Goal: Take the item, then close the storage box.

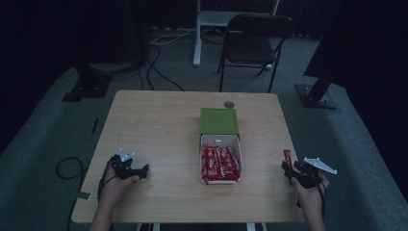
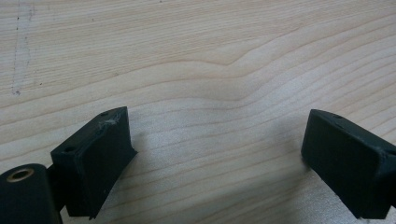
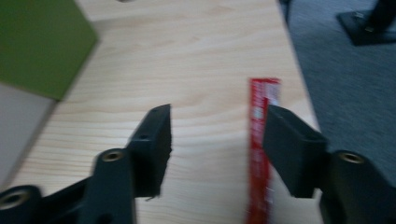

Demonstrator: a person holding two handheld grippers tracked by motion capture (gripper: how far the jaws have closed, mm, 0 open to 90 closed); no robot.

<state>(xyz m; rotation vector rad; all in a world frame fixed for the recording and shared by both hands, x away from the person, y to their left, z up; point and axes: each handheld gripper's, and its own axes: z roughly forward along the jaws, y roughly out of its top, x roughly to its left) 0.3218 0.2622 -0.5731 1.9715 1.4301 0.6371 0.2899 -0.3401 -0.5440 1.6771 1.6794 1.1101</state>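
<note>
Red snack bar [image 3: 259, 154] is seen lying released on the desk [image 3: 210, 60] between the parted, empty jaws of the right gripper [image 3: 217, 149], beside their right jaw, so packing into the white box [image 1: 220, 142] is judged unfinished, while the left gripper [image 2: 219, 158] is held open over bare wood.

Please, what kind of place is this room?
Probably a lab or studio set up for recording, not a home. A lone wooden table stands on grey carpet, dark curtains hang all around, and cables lie loose on the floor near a folding chair.

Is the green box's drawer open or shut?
Open: the white drawer sticks out of the green box, showing red packets inside.
</note>
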